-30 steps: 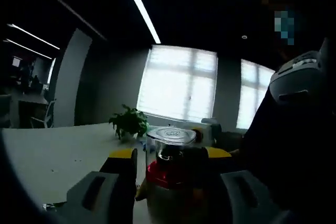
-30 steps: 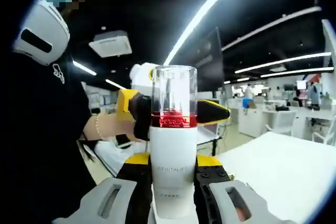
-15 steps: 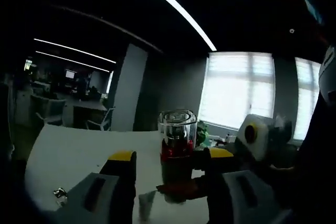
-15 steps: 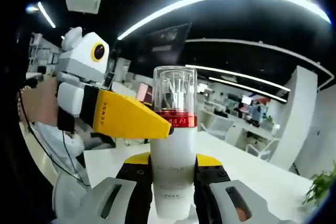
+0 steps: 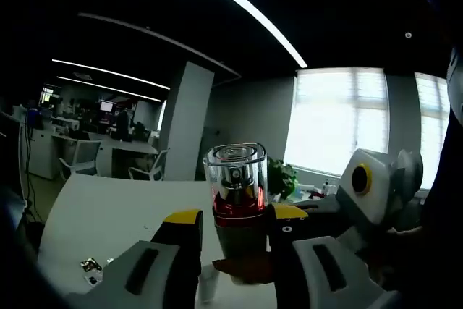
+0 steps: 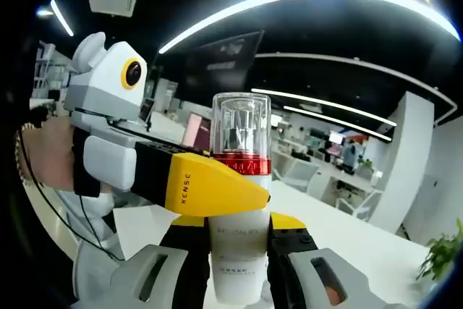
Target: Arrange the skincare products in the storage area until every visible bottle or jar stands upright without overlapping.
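While the right gripper [image 6: 236,251] stands upright in the right gripper view, its two jaws are clenched on the white body of a pump bottle [image 6: 238,247], one jaw each side, yellow tips pressed to the lower part of the bottle; bottle is vertical, w/ a red band [image 6: 242,164] under a clear cap [image 6: 241,124] at the top; so it's held up in the air, above a white table [image 6: 340,233] seen behind and below it; the left gripper [image 6: 181,179] comes in from the left of that view, its yellow jaw tip lying across the front of the bottle just under the red band, touching or v. close, can't tell which; a hand [image 6: 54,153] grips that gripper's grey-white body at far left.

In the left gripper view, the left gripper [image 5: 231,244] has its jaws either side of the same bottle's top [image 5: 236,182], clear cap and red band rising between the yellow tips; a gap shows on the left jaw's side, so whether the jaws actually bear on the bottle can't be told from here; the right gripper's body [image 5: 372,193], white w/ a yellow ring, sits at right; beyond, the white table [image 5: 101,208], some small items [image 5: 90,269] lying on it at lower left, a green plant [image 5: 282,177] behind the bottle, bright windows [image 5: 336,124], a grey pillar [image 5: 184,121], office chairs [image 5: 87,157] at far left, strip lights on the dark ceiling.
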Motion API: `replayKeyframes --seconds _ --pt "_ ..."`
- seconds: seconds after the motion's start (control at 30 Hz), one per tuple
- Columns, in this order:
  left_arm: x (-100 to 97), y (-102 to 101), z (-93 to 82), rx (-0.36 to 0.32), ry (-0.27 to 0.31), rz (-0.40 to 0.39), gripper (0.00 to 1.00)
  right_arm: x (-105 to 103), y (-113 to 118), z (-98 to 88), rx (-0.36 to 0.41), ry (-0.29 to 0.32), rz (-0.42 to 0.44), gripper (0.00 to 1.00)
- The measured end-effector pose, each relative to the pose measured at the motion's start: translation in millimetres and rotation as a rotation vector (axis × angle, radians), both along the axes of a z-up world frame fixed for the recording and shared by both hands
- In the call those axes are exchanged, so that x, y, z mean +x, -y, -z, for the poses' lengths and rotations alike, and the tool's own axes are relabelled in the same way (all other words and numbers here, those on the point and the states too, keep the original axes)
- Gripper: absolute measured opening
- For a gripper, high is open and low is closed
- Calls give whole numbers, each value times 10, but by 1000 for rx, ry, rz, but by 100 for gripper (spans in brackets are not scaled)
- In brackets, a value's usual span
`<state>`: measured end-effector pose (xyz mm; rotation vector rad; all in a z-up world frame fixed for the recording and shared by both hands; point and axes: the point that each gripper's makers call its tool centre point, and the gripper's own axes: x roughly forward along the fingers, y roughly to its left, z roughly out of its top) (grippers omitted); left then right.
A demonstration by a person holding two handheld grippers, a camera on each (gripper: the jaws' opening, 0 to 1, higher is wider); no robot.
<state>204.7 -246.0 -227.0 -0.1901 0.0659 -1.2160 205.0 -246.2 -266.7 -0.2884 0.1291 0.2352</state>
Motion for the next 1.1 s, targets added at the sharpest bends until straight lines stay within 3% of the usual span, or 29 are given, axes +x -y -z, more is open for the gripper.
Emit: replayKeyframes --seconds 0.1,0.27,0.33,0.4,0.47,0.53,0.63,0.77,0.87,1.0,1.1 --pt "-53 18 -14 0 21 18 25 -3 10 -13 7 2 7 21" --pt "-35 14 -35 -1 -12 50 24 -7 8 -48 5 9 14 22" --pt "-33 25 -63 11 -1 87 24 -5 4 -67 29 11 22 22" --pt "-21 41 -78 33 -40 145 23 12 -6 -116 78 16 16 22" --pt "-17 41 -169 37 -40 207 23 18 -23 -191 81 37 0 23" --pt "35 12 -206 67 -13 258 23 25 -85 -250 63 33 -58 24" --pt "-1 0 -272 105 39 333 23 3 -174 -322 199 14 -163 25" --pt "-93 -8 -278 132 79 430 23 -65 -212 -311 160 -3 -321 26" --pt "-198 -7 -276 123 69 502 23 -157 -264 -316 223 -59 -477 26" --pt "-418 -11 -288 115 104 630 23 -298 -359 -318 184 -84 -637 27" --pt "-514 -2 -297 121 142 681 23 -349 -385 -320 174 -98 -683 26"
